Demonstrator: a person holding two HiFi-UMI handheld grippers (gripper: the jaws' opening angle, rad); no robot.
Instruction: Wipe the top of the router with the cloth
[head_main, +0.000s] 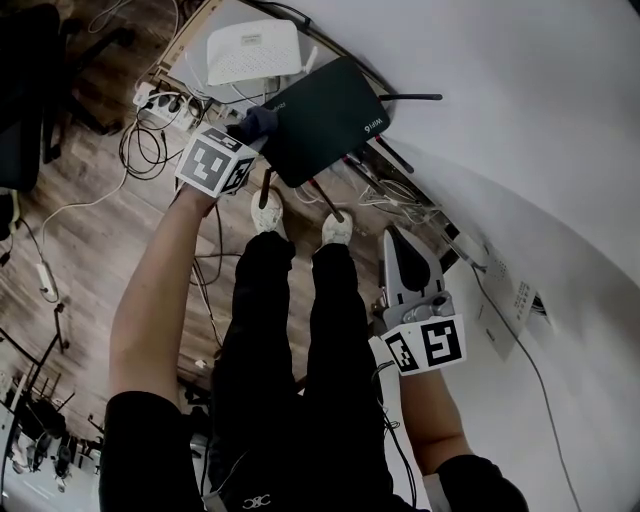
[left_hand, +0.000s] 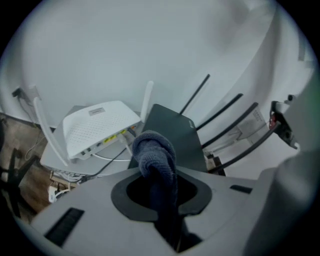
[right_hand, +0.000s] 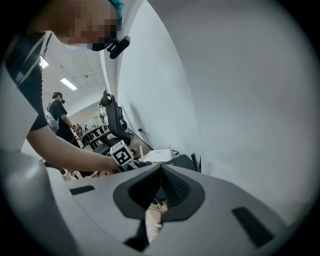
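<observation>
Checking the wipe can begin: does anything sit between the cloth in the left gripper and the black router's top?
Nothing visible does. The dark blue knitted cloth, clamped in the left gripper, is at the edge of the flat black plastic router; its top is bare. The white perforated router lies beside it.

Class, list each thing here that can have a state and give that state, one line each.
black router: lying flat, antennas splayed.
left gripper: shut on the cloth.
cloth: bunched, held at the black router's near edge.
right gripper: shut, empty, away from both routers.
white router: antennas raised, plugged in.
</observation>
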